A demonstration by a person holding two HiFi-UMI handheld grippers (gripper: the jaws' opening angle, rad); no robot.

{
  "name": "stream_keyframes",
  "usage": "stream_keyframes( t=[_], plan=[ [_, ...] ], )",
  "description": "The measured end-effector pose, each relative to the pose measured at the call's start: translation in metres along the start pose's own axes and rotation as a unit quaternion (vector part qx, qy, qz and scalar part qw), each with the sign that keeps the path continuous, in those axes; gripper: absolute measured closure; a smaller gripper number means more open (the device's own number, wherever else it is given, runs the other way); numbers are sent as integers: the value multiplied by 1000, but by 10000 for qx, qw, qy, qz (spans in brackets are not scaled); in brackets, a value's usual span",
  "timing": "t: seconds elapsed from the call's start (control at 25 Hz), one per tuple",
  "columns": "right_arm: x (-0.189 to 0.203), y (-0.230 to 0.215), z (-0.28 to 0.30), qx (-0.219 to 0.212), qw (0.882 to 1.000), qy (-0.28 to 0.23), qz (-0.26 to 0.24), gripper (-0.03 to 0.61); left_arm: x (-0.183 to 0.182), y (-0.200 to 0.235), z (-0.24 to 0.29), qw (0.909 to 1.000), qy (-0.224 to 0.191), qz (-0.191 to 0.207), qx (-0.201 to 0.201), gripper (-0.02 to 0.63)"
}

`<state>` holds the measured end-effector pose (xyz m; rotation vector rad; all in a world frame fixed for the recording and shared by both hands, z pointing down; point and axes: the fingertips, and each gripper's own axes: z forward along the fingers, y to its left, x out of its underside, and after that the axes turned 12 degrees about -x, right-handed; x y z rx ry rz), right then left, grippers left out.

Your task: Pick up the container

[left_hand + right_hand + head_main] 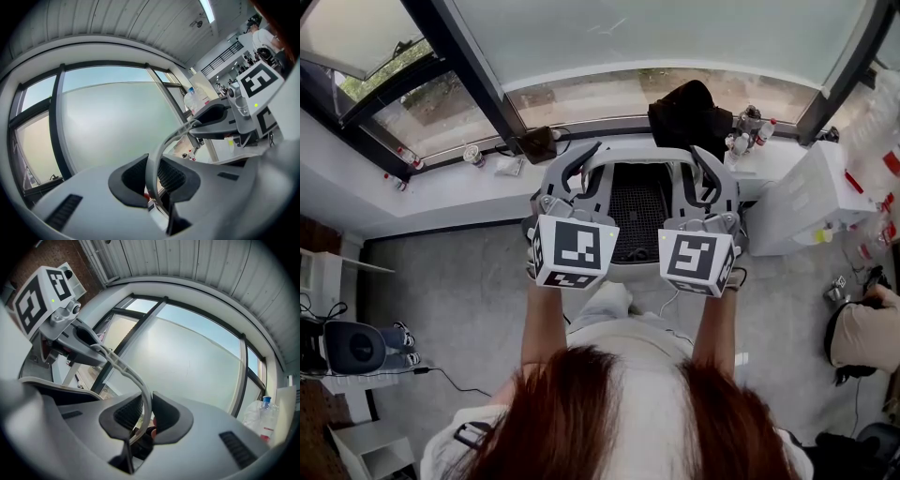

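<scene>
The container [639, 156] is a light grey basket with a black mesh bottom, held up level in front of the window in the head view. My left gripper [584, 169] is shut on its left rim, and my right gripper [706, 171] is shut on its right rim. In the left gripper view, the dark pads of the left gripper [152, 176] pinch the thin curved rim [157, 150], and the right gripper [220, 123] shows across the basket. In the right gripper view, the right gripper [145, 416] clamps the rim [140, 385], with the left gripper [77, 341] opposite.
Behind the basket runs a white window sill [441, 187] with a black bag [689, 112], bottles [750, 131] and a cup [472, 155]. A white cabinet [811, 202] stands at the right. Another person's arm [867, 333] shows at the right edge, and shoes [394, 342] at the left.
</scene>
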<state>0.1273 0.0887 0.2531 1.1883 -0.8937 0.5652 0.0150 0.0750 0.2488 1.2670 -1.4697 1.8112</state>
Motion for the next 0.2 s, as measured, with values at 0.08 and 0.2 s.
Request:
stream_keyframes(
  t=[0.08, 0.2],
  plan=[
    [1, -2, 9, 4, 10000, 30, 8, 501, 3, 2, 9, 10000, 18, -1, 32, 557],
    [2, -6, 24, 11, 10000, 66, 4, 501, 7, 7, 23, 10000, 38, -8, 65, 558]
  ],
)
